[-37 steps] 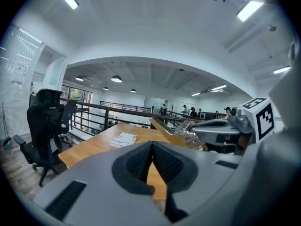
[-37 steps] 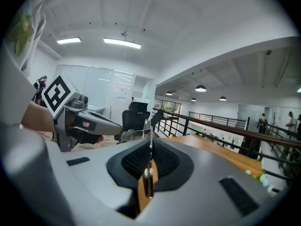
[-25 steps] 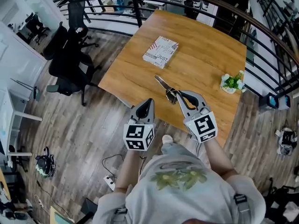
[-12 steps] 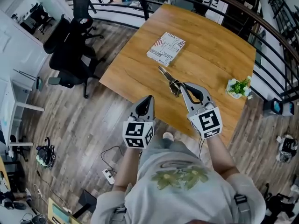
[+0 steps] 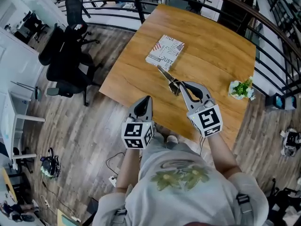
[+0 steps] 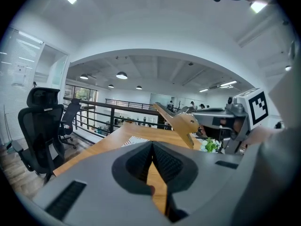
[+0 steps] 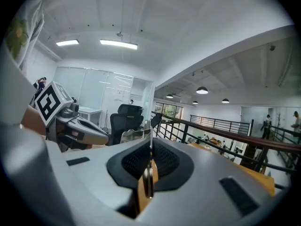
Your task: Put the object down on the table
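A slim brass-coloured metal tool (image 5: 168, 79) sticks out up-left from my right gripper (image 5: 181, 86), which is shut on its near end above the near part of the wooden table (image 5: 211, 46). In the left gripper view the tool (image 6: 181, 123) hangs above the tabletop, its tip pointing left. In the right gripper view only its thin edge (image 7: 148, 173) shows between the pads. My left gripper (image 5: 146, 100) hovers by the table's near edge, shut with nothing in it; its pads (image 6: 152, 145) meet at the tip.
A patterned book (image 5: 165, 52) lies on the table just beyond the tool's tip. A small potted plant (image 5: 241, 88) stands at the right edge. Black office chairs (image 5: 66, 60) sit on the floor to the left, and a dark railing (image 5: 141, 8) runs behind the table.
The right gripper and tool have edged forward, so the tool's tip is now closer to the book. The left gripper stays by the table's near edge.
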Motion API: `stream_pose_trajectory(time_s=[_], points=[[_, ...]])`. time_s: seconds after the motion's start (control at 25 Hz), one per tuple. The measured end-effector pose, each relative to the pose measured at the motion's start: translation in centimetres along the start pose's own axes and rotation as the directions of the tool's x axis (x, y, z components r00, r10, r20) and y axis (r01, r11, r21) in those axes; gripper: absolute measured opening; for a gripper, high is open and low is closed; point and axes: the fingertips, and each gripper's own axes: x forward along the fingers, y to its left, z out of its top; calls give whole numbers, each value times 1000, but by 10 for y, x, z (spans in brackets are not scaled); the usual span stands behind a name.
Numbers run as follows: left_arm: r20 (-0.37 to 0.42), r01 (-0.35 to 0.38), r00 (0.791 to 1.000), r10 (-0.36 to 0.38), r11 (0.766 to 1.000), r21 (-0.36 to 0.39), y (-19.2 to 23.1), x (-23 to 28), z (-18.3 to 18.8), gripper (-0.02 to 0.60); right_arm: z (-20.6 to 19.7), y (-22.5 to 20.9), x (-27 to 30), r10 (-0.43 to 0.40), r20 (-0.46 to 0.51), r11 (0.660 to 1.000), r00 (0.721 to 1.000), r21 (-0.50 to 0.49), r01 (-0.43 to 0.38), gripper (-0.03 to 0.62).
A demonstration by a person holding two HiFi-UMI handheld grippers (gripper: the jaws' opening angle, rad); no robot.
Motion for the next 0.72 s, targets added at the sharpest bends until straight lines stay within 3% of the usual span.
stream_pose_trajectory(time_s=[0.2, 0.72], points=[[22, -1, 1000, 1, 1000, 0, 27, 8, 19, 12, 16, -7, 23, -30, 17, 1000, 999, -10, 30, 12], [1, 33, 999, -33, 999, -4, 70, 36, 27, 12, 16, -6, 77, -46, -9, 999, 999, -13, 46, 12]])
